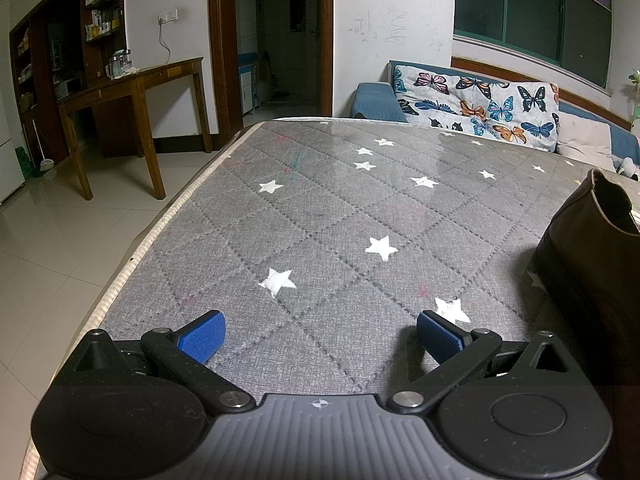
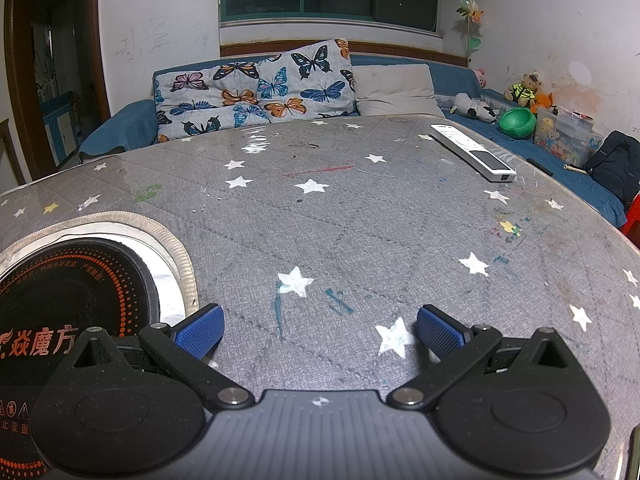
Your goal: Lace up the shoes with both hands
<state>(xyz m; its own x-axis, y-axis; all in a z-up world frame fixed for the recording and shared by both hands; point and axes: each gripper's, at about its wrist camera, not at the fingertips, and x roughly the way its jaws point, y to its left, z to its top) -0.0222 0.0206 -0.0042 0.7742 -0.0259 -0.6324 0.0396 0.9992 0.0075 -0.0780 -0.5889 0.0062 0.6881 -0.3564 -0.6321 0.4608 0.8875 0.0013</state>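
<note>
Grey star-quilted table cover (image 1: 320, 216) beneath the left gripper (image 1: 320, 334), fingers spread wide, empty. Brown shoe (image 1: 588, 256) at the right edge, cropped, laces unseen. Same grey cover under the right gripper (image 2: 320, 334), likewise spread, nothing held; no shoe visible here. Lacing seemingly not yet begun.

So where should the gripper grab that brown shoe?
Probably the collar rim of the shoe, at the open mouth facing up. It is a thin edge that open jaws can pinch. The left gripper is open and the shoe sits to its right, so come from that side, from above. The laces are not visible here.
</note>
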